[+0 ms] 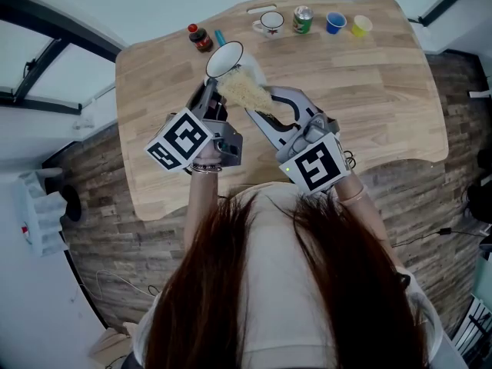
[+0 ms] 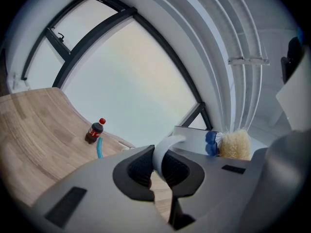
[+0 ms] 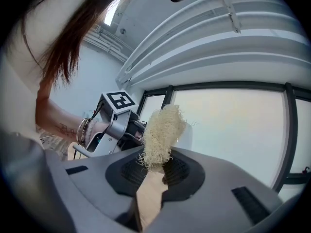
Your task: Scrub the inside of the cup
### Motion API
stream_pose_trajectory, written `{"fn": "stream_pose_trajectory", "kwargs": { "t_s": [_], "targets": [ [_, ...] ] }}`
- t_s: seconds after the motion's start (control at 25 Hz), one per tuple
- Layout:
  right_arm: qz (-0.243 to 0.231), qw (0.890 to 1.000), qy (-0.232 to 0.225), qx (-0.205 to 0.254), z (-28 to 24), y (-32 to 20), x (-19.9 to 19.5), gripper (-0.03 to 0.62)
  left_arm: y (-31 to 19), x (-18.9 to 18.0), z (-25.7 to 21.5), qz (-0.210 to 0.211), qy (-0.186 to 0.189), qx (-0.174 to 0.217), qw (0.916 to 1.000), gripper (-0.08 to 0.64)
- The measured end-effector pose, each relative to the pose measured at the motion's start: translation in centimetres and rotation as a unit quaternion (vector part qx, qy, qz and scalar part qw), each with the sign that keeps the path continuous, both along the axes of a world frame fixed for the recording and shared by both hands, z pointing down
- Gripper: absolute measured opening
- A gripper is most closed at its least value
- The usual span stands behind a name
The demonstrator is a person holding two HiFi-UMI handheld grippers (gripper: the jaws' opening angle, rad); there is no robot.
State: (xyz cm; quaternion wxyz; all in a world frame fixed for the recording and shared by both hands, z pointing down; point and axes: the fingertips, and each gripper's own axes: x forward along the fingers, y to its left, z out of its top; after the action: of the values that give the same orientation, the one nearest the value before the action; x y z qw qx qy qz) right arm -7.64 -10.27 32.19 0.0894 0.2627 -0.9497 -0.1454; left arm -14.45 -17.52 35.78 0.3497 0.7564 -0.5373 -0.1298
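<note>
Your left gripper (image 2: 159, 165) is clamped on the handle (image 2: 164, 148) of the cup (image 1: 224, 58). Your right gripper (image 3: 155, 171) clamps the loofah (image 3: 161, 135) beside the cup's mouth.

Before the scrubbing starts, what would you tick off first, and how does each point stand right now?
1. Left tongs shut on the handle of the cup: ok.
2. Right tongs shut on the loofah scrubber: ok.
3. Cup tilted, mouth open toward the scrubber: ok.
4. Scrubber tip inside the cup: not ok, it looks to sit just outside the rim.
5. Bottle, mug and can clear of the tongs: ok.
</note>
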Motion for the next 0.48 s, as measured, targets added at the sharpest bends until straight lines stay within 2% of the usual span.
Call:
{"fn": "stream_pose_trajectory", "kwargs": {
  "t_s": [0.28,0.48],
  "targets": [
    [-0.025,0.997,-0.067,-0.041,-1.5,0.3,0.4,0.080,0.4,0.3,-0.4,0.024,0.019,0.023,0.9993,0.025],
    [-0.036,0.993,-0.093,-0.066,-2.1,0.6,0.6,0.080,0.7,0.6,-1.2,0.039,0.023,0.045,0.9980,0.025]
  ]
}}
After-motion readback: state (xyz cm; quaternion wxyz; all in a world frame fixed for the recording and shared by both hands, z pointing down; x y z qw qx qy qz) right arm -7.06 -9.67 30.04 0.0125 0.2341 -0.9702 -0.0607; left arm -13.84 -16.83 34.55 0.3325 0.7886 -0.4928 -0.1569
